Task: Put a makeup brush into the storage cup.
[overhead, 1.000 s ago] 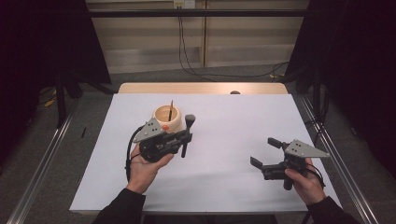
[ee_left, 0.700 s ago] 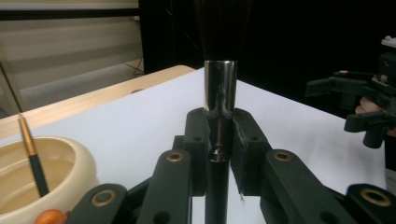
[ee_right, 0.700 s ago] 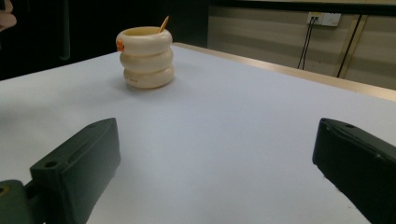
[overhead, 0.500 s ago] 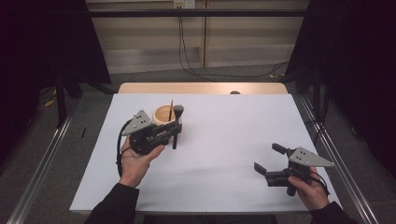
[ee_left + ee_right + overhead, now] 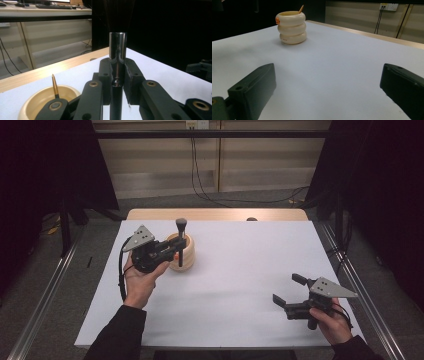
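Left gripper (image 5: 176, 251): it pinches a makeup brush (image 5: 180, 241). The jaws are pressed tight on the thin black handle, just under the shiny silver ring.
Makeup brush: it stands straight up, with the dark bristles on top. In the high view it is held above the bench, right in front of the cup (image 5: 185, 255). In the left gripper view the silver ring (image 5: 117, 47) sticks up above the jaws and the bristles go up out of the picture.
Cup: it is a cream holder that looks like three fat rings stacked up. It sits on the bench toward the back left. It has a small orange mark near its rim (image 5: 278, 21).
Gold stick: a thin gold stick (image 5: 55, 86) with a pointy tip leans inside the cup. I cannot tell what it is.
Right gripper (image 5: 290, 290): its jaws are spread wide with nothing between them. It is low over the front right of the bench, well apart from the cup and the brush.
Hands: the left hand (image 5: 140, 279) holds the left gripper from below. The right hand (image 5: 334, 322) holds the right gripper near the bench's front edge.
Bench (image 5: 240, 285): a white sheet covers it, and a strip of wood shows along the back edge.
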{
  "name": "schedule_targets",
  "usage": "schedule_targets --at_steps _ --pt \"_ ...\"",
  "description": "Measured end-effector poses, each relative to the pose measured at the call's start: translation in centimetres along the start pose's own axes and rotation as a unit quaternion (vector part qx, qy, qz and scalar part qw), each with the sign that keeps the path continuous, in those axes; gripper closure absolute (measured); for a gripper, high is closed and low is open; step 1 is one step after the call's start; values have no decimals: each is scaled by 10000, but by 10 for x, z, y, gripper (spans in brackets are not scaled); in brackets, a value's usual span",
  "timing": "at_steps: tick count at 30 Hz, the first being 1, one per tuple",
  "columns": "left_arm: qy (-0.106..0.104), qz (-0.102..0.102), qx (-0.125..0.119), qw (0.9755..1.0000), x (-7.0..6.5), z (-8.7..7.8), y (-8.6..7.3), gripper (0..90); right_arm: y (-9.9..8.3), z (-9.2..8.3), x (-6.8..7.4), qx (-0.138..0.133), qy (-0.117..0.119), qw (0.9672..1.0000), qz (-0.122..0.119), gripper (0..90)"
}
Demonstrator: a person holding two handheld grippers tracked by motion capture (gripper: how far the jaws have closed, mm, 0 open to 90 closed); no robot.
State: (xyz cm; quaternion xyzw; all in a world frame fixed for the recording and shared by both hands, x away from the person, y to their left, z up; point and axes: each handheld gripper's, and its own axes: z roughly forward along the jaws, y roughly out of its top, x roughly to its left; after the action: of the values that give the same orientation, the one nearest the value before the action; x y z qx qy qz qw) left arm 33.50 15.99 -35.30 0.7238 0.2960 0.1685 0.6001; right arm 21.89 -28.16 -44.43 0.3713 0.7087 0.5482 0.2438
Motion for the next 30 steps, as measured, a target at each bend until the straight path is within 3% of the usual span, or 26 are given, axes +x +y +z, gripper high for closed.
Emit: schedule_targets --at_steps 15,17,19,21,28,30 --pt "390 -25 -60 9992 19 9 16 783 0 0 1 21 36 10000 -2 5" --pt "324 -77 -89 9994 22 10 17 783 0 0 1 15 44 10000 -9 5" --pt "456 -23 -51 9989 25 11 19 783 0 0 0 33 45 10000 -8 5" --pt "410 -104 -104 9990 29 14 19 783 0 0 0 42 83 10000 -13 5" --pt "620 -65 -34 9980 39 26 18 783 -1 1 0 49 67 10000 25 5" --pt "663 -158 -72 9977 42 29 17 783 -1 0 0 50 72 10000 23 5"
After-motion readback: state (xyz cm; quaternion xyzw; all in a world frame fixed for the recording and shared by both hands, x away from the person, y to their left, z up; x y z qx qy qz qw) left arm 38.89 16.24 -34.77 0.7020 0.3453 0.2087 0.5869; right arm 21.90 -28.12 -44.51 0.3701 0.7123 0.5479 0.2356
